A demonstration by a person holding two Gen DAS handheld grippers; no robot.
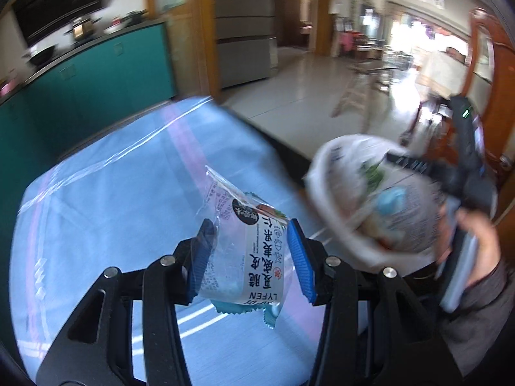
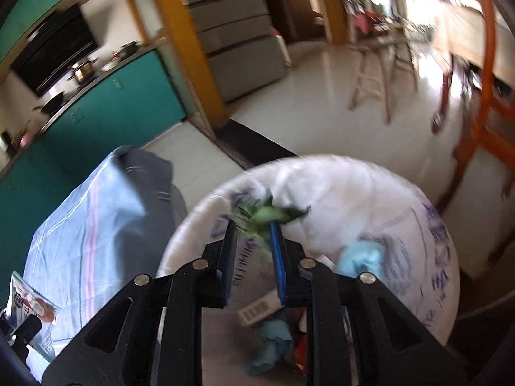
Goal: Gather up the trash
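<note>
My left gripper (image 1: 251, 228) is shut on a clear and white snack wrapper (image 1: 254, 251) printed "LYFEN", held just above the light blue tablecloth (image 1: 112, 193). To its right hangs a white plastic trash bag (image 1: 347, 225), blurred, with a person's hand (image 1: 479, 241) behind it. In the right wrist view my right gripper (image 2: 252, 226) has its blue pads nearly together, pinching the rim of the bag (image 2: 338, 186) at a green patch (image 2: 264, 215). Inside lie crumpled blue paper (image 2: 360, 257) and a barcoded scrap (image 2: 257, 312). The wrapper (image 2: 30, 302) shows at the lower left.
Teal cabinets (image 1: 96, 74) with kitchenware on top run along the left. A dark mat (image 2: 257, 151) lies on the pale tiled floor beyond the table (image 2: 80, 225). A wooden stool (image 2: 370, 77) and an orange chair (image 2: 489, 128) stand farther right.
</note>
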